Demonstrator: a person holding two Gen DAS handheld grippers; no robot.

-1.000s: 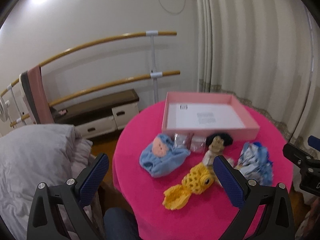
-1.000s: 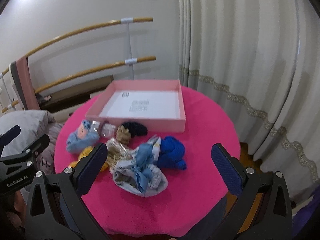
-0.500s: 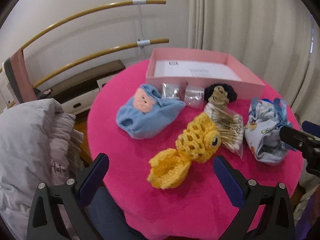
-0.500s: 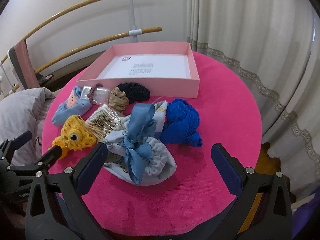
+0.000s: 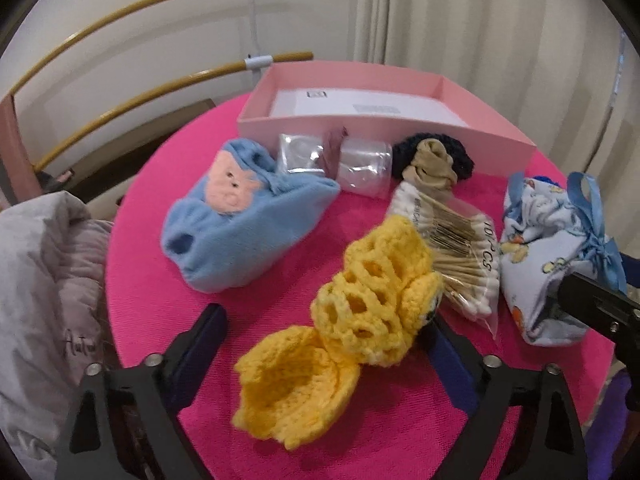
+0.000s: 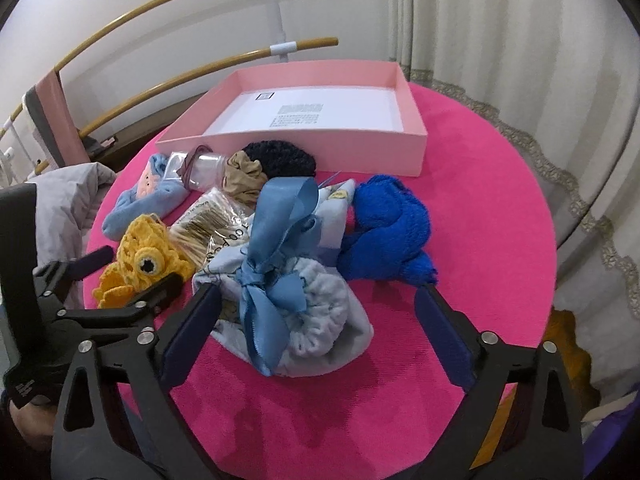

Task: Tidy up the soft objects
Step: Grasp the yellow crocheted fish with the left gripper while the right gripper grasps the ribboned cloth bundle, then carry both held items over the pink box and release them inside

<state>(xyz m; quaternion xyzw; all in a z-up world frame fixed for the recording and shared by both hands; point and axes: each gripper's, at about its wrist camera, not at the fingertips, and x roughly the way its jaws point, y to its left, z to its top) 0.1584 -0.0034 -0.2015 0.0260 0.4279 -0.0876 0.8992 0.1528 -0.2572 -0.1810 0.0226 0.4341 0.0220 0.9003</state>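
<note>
Yellow crochet fish (image 5: pixel 352 332) lying, seemingly limp.

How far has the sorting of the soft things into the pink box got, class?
Done: nothing yet; the pink box holds only a printed sheet. In hand: the left tool is open around the yellow crochet fish, and the right tool is open around the ribboned cloth pouch; neither grips. Left: the light blue plush, blue knit and scrunchies all lie on the table.
</note>
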